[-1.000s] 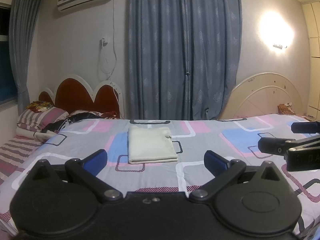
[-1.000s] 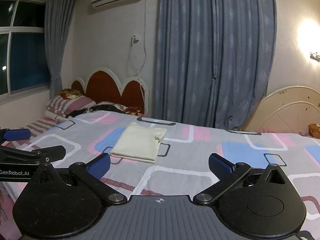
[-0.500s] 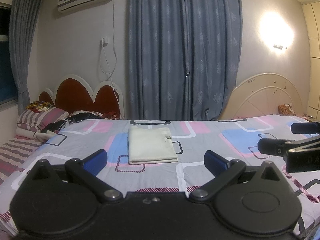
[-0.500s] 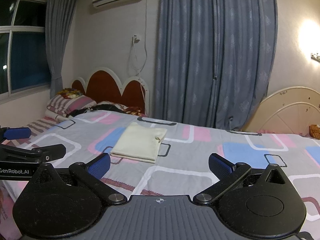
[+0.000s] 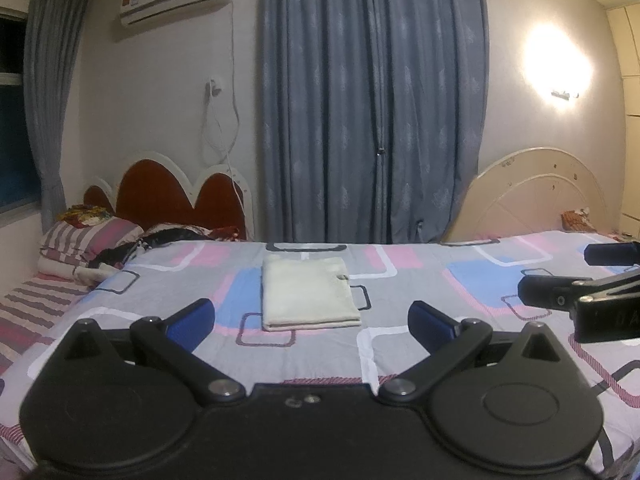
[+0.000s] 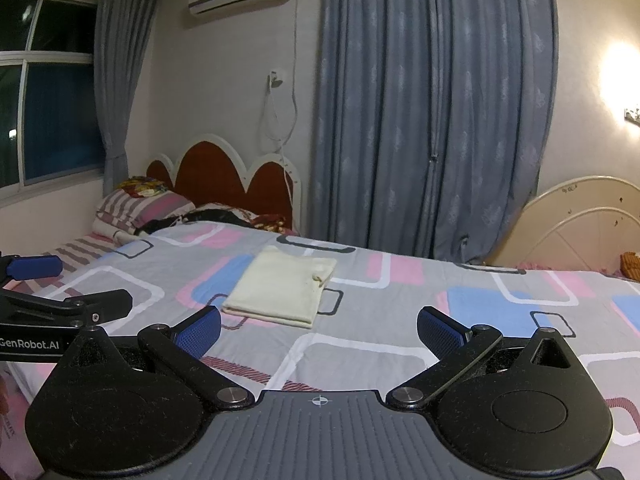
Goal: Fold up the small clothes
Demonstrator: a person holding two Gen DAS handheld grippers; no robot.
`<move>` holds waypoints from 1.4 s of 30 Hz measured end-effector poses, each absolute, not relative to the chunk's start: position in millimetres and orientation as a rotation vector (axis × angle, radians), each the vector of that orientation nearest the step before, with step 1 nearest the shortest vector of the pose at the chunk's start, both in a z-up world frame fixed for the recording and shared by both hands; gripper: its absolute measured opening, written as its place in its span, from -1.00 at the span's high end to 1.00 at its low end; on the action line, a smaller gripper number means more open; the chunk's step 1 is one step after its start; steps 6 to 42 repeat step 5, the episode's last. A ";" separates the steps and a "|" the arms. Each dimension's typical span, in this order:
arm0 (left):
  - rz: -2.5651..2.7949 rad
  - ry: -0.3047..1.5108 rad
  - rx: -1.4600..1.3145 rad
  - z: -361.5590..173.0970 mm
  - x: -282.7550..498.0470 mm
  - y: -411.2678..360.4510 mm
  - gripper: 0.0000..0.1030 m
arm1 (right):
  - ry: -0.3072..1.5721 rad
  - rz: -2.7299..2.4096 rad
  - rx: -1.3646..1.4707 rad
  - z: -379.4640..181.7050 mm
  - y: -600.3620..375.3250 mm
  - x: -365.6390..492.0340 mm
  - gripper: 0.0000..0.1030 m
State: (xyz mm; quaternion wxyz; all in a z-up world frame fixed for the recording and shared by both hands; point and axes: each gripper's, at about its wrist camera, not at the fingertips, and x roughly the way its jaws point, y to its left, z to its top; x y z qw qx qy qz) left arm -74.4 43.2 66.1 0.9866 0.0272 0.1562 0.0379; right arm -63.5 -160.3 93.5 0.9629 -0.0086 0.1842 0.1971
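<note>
A cream garment [image 5: 306, 292] lies folded into a flat rectangle on the patterned bedspread [image 5: 400, 280], beyond both grippers. My left gripper [image 5: 312, 322] hovers just short of its near edge, open and empty, blue pads wide apart. In the right wrist view the folded garment [image 6: 282, 286] sits ahead and to the left of my right gripper [image 6: 320, 330], which is also open and holds nothing. Each gripper shows in the other's view: the right gripper [image 5: 592, 284] at the right edge, the left gripper [image 6: 48, 284] at the left edge.
Striped pillows [image 5: 86, 236] and a dark bundle of cloth [image 5: 168, 238] lie by the red headboard [image 5: 172, 200] at the left. A cream footboard [image 5: 540, 196] stands at the right. Grey curtains [image 5: 372, 120] hang behind the bed.
</note>
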 end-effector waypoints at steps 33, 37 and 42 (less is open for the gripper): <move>0.070 0.310 0.040 68.9 -72.9 46.7 -0.99 | 0.371 0.405 -0.016 91.6 -163.4 -61.8 -1.00; 0.070 0.310 0.040 68.9 -72.9 46.7 -0.99 | 0.371 0.405 -0.016 91.6 -163.4 -61.8 -1.00; 0.070 0.310 0.040 68.9 -72.9 46.7 -0.99 | 0.371 0.405 -0.016 91.6 -163.4 -61.8 -1.00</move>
